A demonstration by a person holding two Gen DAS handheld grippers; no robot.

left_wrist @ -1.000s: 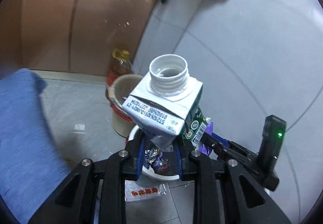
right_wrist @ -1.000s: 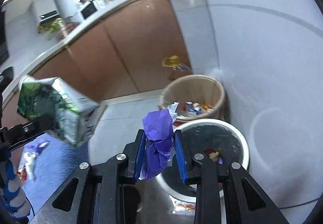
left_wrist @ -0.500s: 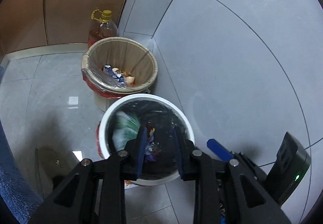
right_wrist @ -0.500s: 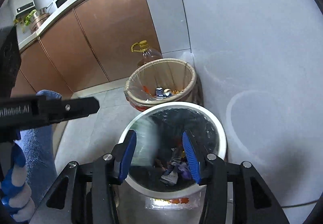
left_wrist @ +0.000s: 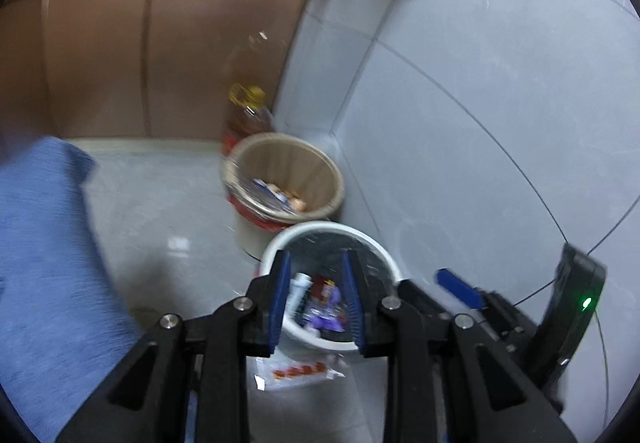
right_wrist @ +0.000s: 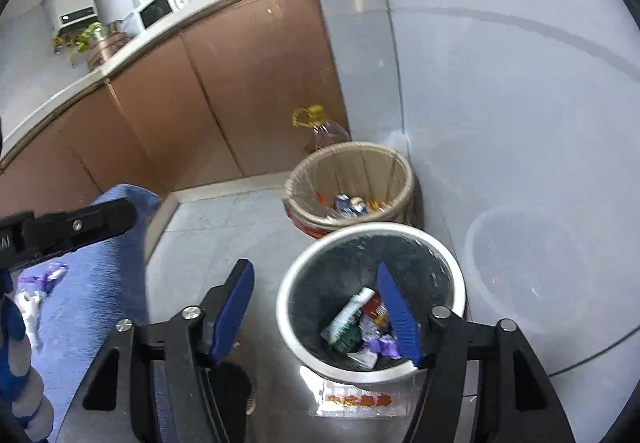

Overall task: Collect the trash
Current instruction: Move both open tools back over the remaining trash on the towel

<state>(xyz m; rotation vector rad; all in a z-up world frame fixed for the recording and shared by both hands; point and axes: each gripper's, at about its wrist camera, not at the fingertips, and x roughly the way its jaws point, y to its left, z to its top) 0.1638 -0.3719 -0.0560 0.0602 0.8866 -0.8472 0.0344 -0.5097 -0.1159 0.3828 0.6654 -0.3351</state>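
Note:
A white bin [right_wrist: 370, 239] with a black liner stands on the floor by the wall; it also shows in the left wrist view [left_wrist: 332, 233]. Inside lie the green and white carton [right_wrist: 346, 319] and the purple wrapper [right_wrist: 384, 347]. My right gripper [right_wrist: 316, 307] is open wide and empty above the bin's left rim. My left gripper [left_wrist: 316, 299] is open and empty above the same bin. Purple and white scraps [right_wrist: 38, 283] lie on the blue mat [right_wrist: 88, 283] at the left.
A tan bin [right_wrist: 348, 187] with a clear liner and some trash stands behind the white one, an oil bottle [right_wrist: 320, 131] behind it. A flat clear packet [right_wrist: 360, 399] lies on the floor at the white bin's foot. Brown cabinets line the back; the grey wall is at the right.
A second ago my left gripper held the carton and my right held the purple wrapper. Both now lie in the white bin. My right jaws have opened wider, and both grippers have risen.

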